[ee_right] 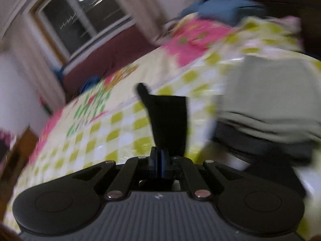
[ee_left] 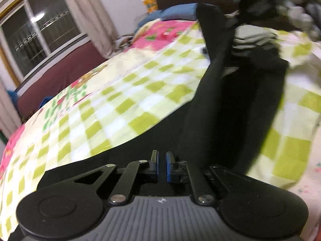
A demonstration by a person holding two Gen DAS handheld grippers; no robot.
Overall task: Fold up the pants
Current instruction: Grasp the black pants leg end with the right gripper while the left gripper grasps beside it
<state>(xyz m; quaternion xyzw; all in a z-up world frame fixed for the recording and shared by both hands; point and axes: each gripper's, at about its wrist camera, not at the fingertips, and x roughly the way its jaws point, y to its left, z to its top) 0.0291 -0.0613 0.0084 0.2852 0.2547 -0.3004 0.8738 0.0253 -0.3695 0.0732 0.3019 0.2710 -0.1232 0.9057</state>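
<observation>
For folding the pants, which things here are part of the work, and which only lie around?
Part of the work:
- black pants
- left gripper
- right gripper, shut on a piece of the black fabric

Only lying around:
- checked bed cover
- grey folded clothes
- blue pillow
- window

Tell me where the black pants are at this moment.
In the left wrist view, the black fabric pants lie on the green-and-white checkered bedsheet, stretching from the fingers toward the blue pillow. In the right wrist view, the right gripper pinches one black end.
</observation>
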